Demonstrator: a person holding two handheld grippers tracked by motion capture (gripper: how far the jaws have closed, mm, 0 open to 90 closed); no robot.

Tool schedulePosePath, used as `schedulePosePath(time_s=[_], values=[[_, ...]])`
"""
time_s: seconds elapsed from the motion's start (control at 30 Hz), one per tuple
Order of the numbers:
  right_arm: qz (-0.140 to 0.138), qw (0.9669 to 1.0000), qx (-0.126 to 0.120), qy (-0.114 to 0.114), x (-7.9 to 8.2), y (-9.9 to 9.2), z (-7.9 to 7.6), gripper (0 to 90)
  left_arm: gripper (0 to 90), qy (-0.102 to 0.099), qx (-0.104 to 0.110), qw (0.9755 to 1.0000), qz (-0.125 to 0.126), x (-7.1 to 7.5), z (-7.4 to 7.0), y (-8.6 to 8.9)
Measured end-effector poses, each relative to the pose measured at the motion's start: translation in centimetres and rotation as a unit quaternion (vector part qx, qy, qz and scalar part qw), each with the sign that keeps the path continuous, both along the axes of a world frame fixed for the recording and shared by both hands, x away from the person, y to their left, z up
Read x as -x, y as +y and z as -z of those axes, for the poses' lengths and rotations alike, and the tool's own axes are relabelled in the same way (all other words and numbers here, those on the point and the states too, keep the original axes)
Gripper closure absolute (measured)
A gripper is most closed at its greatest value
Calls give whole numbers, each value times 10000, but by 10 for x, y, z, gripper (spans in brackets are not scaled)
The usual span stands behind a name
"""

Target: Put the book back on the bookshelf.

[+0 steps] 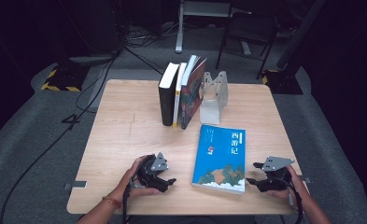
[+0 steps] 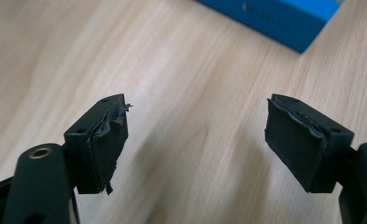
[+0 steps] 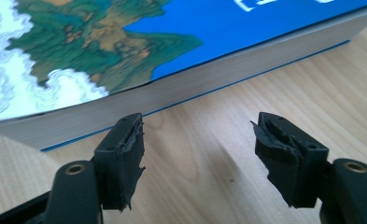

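Book [image 1: 221,157], blue and glossy, flat on the pale wood-grain bench [image 1: 125,135], between both tools. Right hand-held gripper [image 1: 255,172] just beside its page edge [image 3: 181,88], jaws apart, nothing between. Left hand-held gripper [image 1: 171,181] near the opposite side, jaws wide, over bare bench. Pads [image 2: 107,140] black rubber, torn and ragged. Cover [image 3: 102,51] with green hills, white clouds.
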State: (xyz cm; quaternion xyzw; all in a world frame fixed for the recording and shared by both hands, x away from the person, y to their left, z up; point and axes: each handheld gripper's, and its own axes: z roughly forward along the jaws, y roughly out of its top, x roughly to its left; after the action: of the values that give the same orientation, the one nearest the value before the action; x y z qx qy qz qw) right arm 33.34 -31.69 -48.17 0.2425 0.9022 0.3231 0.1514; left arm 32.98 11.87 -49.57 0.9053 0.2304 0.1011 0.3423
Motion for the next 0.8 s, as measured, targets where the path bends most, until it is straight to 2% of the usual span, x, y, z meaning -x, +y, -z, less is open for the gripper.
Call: schedulePosePath(time_s=[0.03, 0.2, 0.23, 0.57, 0.8], values=[[-114, 9999, -51, 67, 2, 2, 0, 324, 219, 6, -1, 10000, -24, 0, 3, 1], [-355, 9992, 25, 169, 5, 8, 2, 297, 216, 17, 132, 9999, 2, -1, 5, 5], [-391, 9991, 11, 182, 5, 9, 2, 299, 210, 77, 267, 9996, 25, -4, 8, 8], [-420, 9991, -47, 30, 6, 8, -1, 285, 190, 77, 275, 9995, 108, -6, 9, 7], [-309, 9991, -279, -52, 6, 5, -7, 284, 185, 72, 260, 9996, 113, -7, 8, 6]])
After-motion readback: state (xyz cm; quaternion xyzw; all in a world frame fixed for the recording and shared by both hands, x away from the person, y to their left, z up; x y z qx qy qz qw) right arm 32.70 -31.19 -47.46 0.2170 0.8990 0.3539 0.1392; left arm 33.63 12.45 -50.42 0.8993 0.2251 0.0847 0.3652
